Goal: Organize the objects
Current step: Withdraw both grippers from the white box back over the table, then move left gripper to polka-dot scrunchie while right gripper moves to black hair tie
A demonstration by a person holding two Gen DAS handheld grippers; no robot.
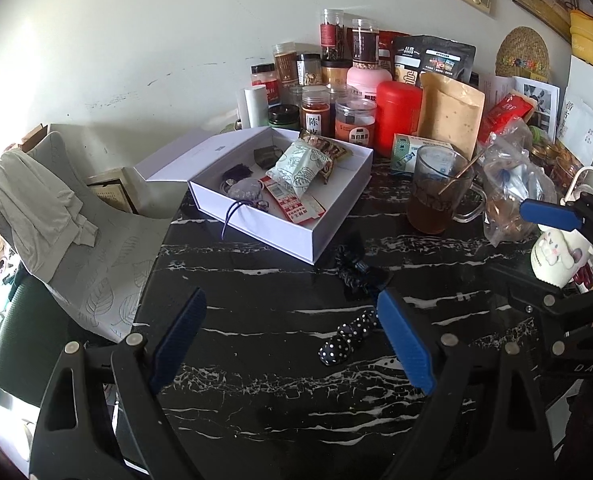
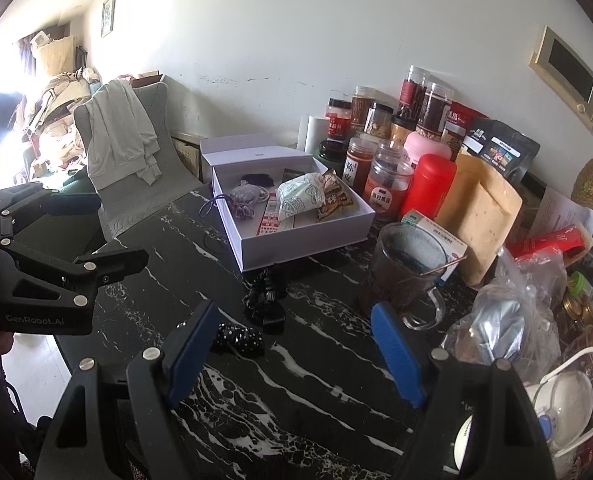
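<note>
- A black desk [image 1: 280,392] veined with white stands against a pale wall, its far side crowded with jars, pouches and packets
- On the far left part of the desk lies an open white box [image 1: 328,216], its lid folded back toward the wall; inside are a pale green patterned packet [image 1: 296,168], a brown snack packet [image 1: 328,148], a red and white ticket [image 1: 292,204] and a small lilac pouch [image 1: 248,192] whose cord hangs over the box's near wall
- Just in front of the box, on bare desk, lies a black scrunchie [image 1: 356,268]; nearer to the cameras and apart from it lies a black polka-dot hair tie [image 1: 344,340]
- To the right of the box stands a glass mug [image 1: 436,196] of dark tea with a thin stick leaning in it; behind it are a red canister [image 1: 396,116] and a tan pouch [image 1: 448,116]; beside it a clear plastic bag [image 1: 512,196] slumps
- A grey chair [image 1: 92,248] with a pale garment draped over its back stands at the desk's left edge
- The left gripper [image 1: 292,340] hangs above the desk with its blue pads spread wide and nothing between them; the polka-dot hair tie lies on the desk just by its right pad
- The right gripper [image 2: 296,356] is likewise wide open and empty, above the desk, with the polka-dot hair tie [image 2: 240,340] beside its left pad and the scrunchie [image 2: 264,300] just beyond
</note>
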